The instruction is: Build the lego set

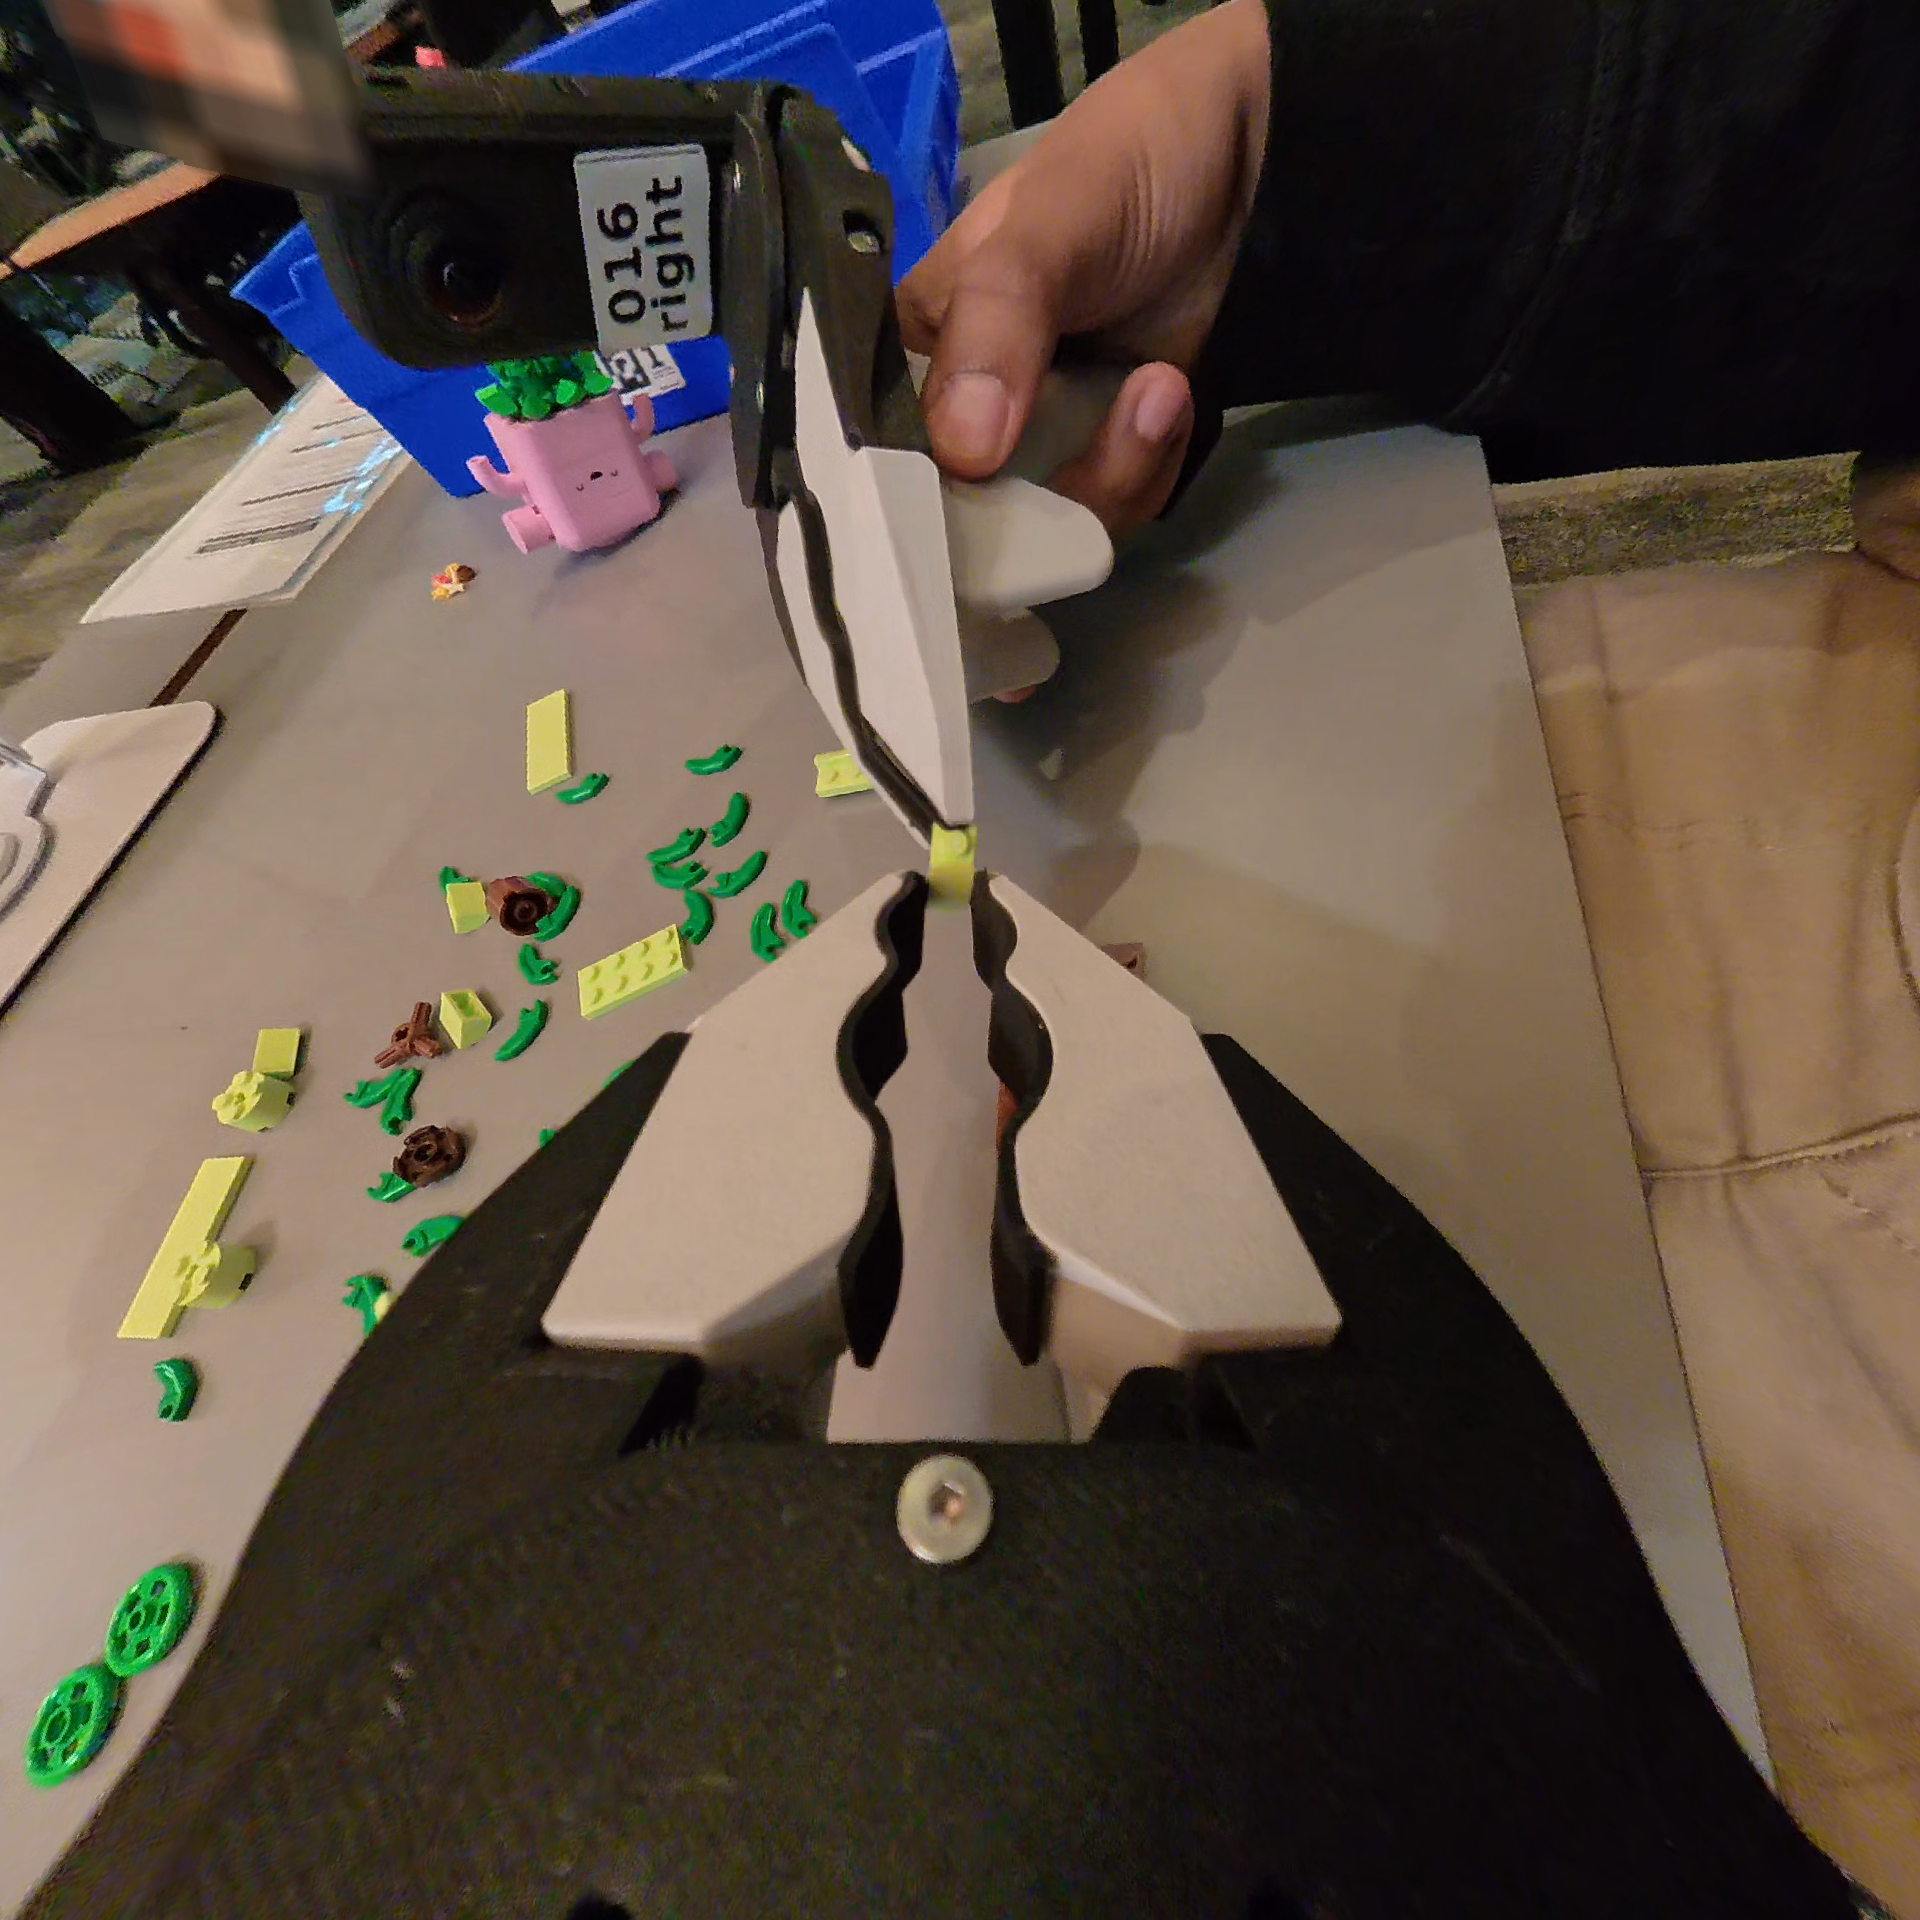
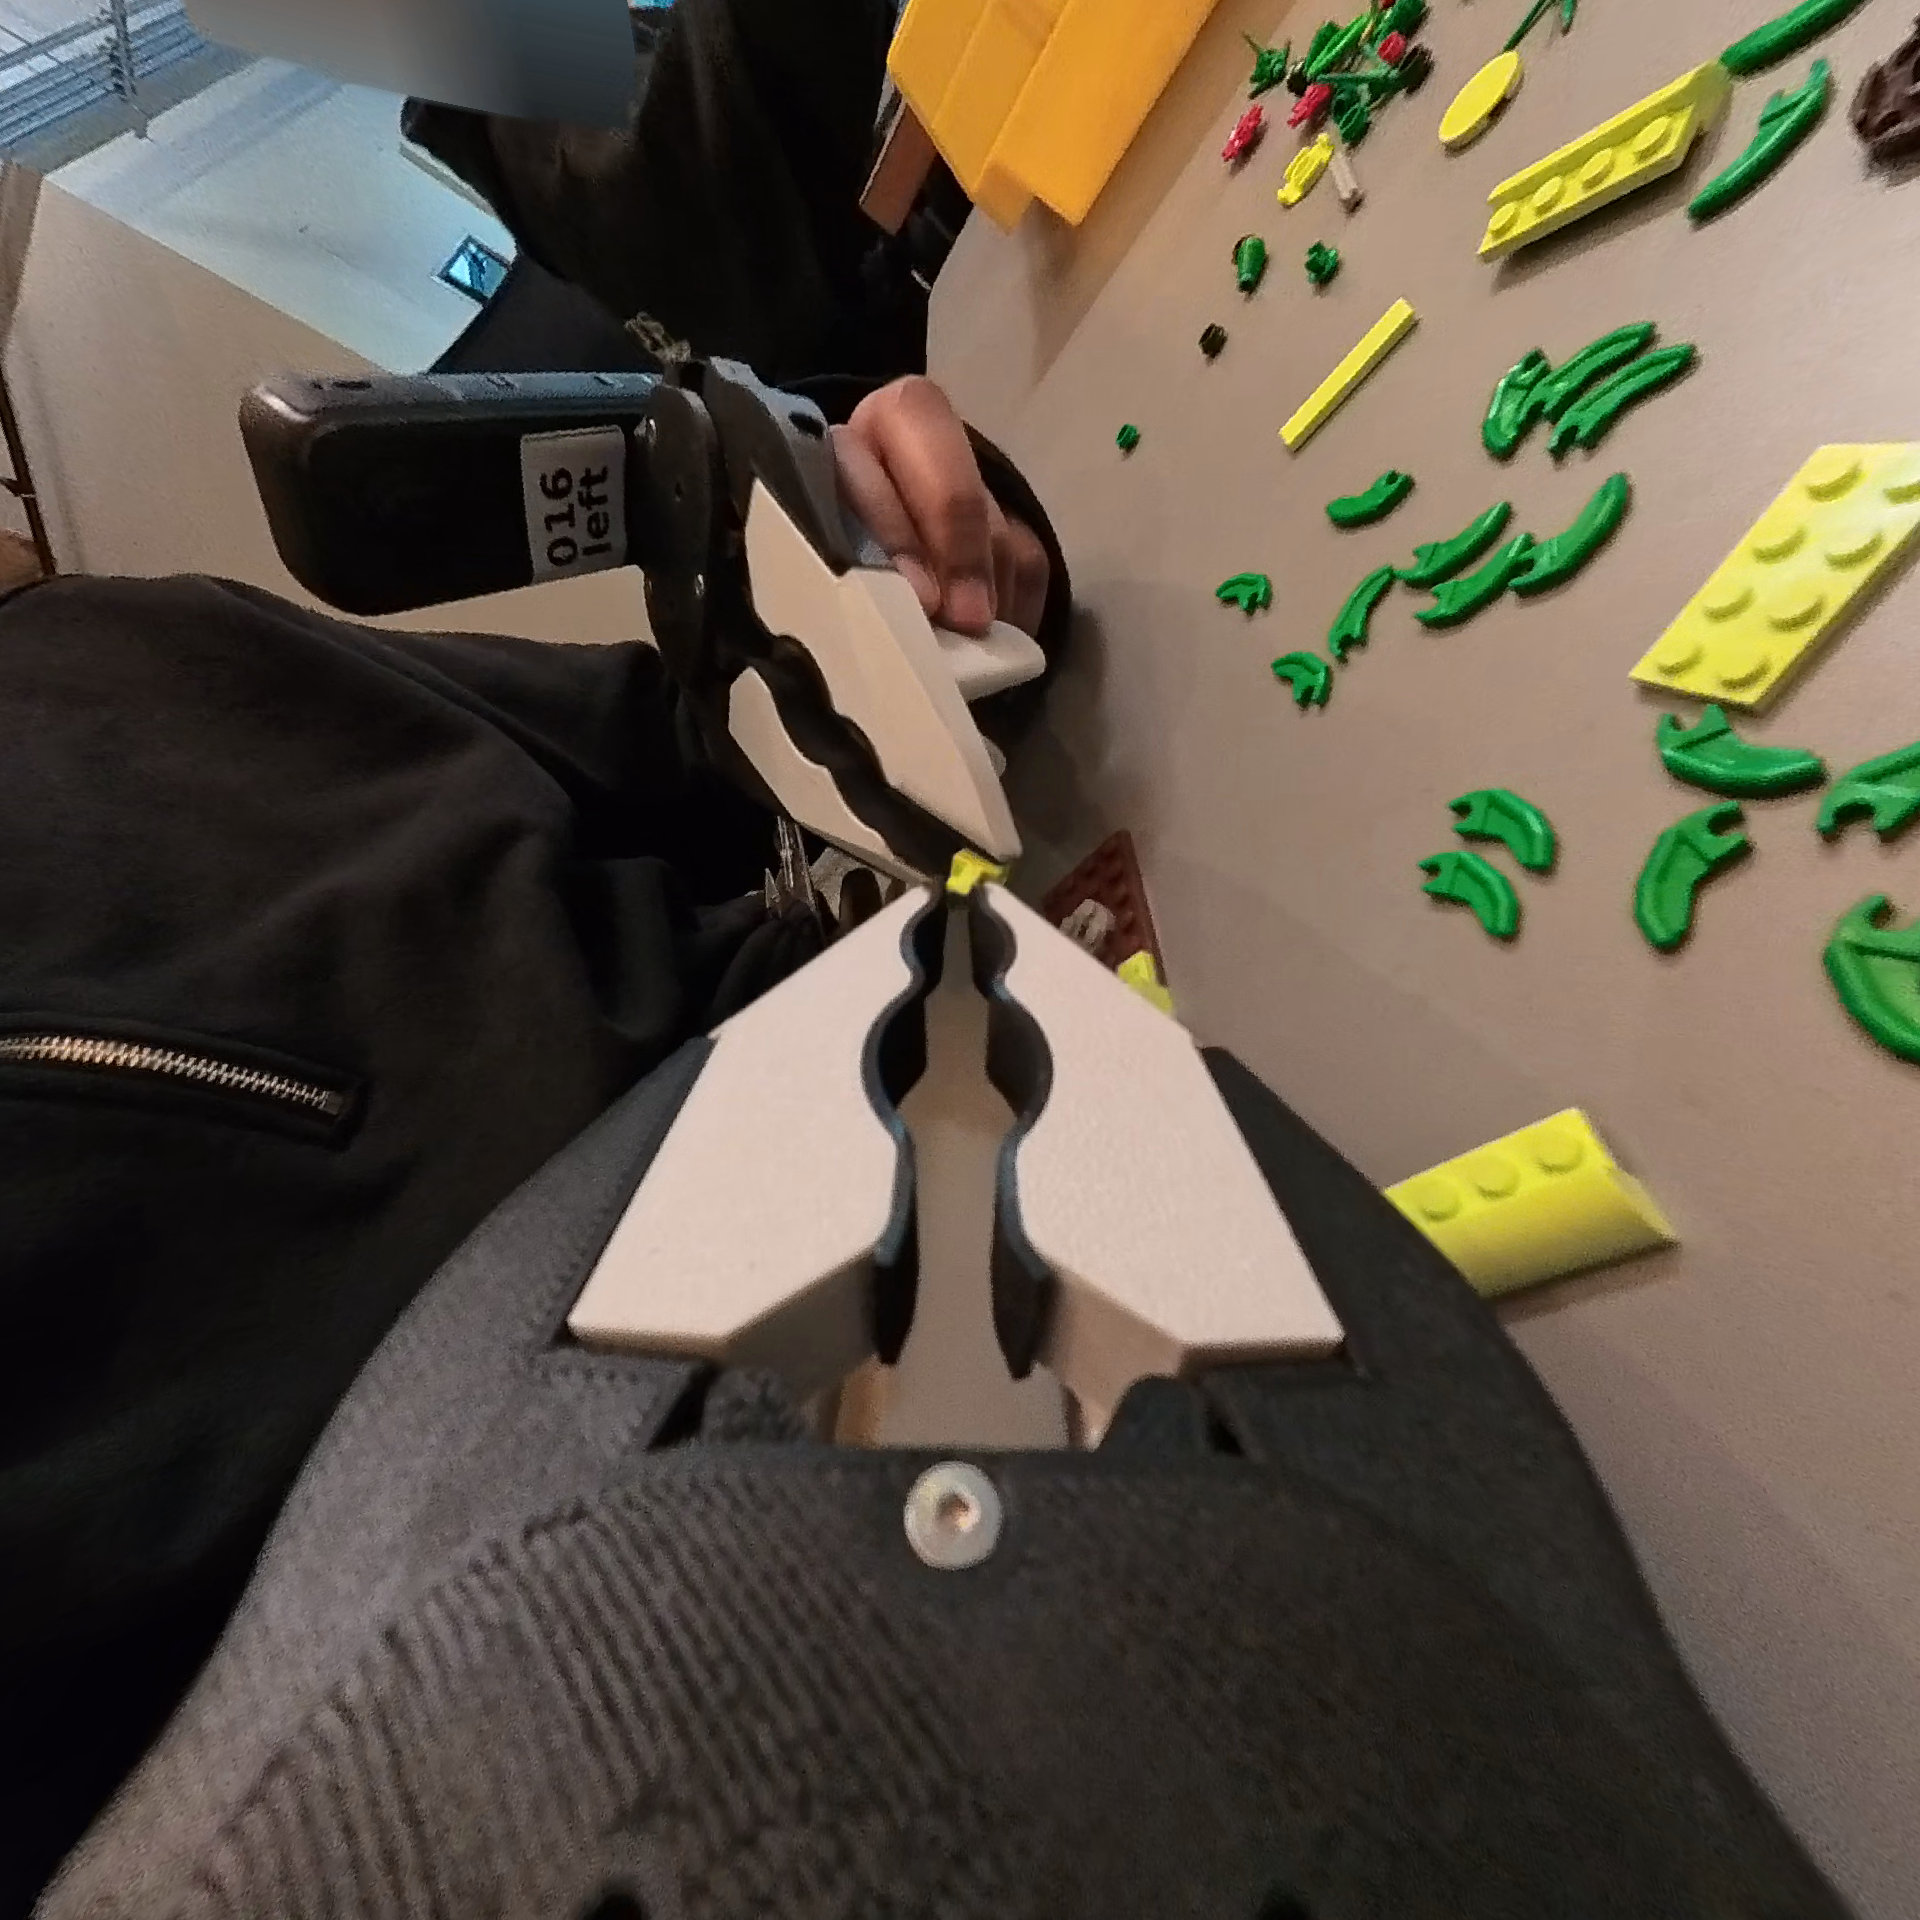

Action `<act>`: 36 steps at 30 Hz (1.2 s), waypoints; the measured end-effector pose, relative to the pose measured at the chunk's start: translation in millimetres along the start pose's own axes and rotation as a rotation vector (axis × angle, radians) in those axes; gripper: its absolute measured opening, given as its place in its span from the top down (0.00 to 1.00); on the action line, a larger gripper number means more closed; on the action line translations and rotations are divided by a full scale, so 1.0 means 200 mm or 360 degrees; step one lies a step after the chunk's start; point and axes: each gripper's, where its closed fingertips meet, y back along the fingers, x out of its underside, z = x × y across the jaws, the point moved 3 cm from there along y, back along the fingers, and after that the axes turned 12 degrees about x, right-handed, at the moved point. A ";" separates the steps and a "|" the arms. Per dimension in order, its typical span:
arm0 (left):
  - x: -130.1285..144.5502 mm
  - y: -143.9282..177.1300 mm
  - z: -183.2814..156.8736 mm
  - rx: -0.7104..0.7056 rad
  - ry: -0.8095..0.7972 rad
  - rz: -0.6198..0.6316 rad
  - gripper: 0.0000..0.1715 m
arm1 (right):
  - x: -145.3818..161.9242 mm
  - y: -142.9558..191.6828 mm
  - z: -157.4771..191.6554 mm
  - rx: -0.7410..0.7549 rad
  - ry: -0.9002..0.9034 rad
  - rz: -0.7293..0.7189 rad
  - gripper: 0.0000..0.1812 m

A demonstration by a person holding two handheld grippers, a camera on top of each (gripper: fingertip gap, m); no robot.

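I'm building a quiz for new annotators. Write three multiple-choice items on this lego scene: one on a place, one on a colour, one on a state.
1. Where is the small brick that both hand-held grippers meet at?
A. Flat on the table
B. In the air between the two sets of tips
C. Inside the blue bin

2. What colour is the block figure standing in front of the blue bin?
A. Pink
B. Orange
C. White

3. How is the left hand-held gripper?
A. Wide open over the table
B. Lying on the table
C. Closed on the small brick

Answers:
1 B: the brick sits pinched at the tips, above the grey table, with the right hand-held gripper at its top.
2 A: its body is pink, with green leaves on top.
3 C: its tips press the brick's sides.
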 end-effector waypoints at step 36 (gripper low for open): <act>0.25 0.08 -0.05 0.0320 0.0547 0.0370 0.94 | 0.12 -0.25 0.00 0.0719 0.1137 0.0106 0.89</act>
